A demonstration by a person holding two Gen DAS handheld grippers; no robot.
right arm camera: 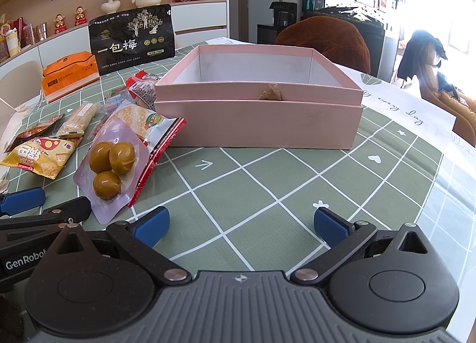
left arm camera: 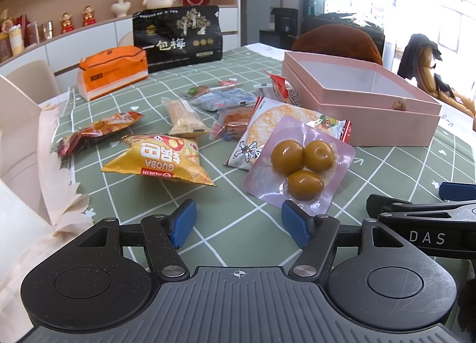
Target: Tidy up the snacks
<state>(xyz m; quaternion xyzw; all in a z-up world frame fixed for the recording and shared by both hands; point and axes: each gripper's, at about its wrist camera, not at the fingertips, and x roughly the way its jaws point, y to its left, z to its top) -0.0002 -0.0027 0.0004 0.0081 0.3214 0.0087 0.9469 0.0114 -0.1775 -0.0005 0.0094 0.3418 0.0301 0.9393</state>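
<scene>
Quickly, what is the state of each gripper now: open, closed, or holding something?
Left gripper: open, holding nothing.
Right gripper: open, holding nothing.

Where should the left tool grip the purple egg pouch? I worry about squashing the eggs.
Grip the flat sealed near corner of the purple egg pouch, coming low from the front with the open left tool. That edge lies free on the tablecloth; the far end overlaps the rice cracker pack.

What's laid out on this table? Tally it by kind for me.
Small snack packets: 9 that I can tell apart, though some overlap
Big black bag: 1
Orange carton: 1
Pink box: 1
Total: 12
</scene>
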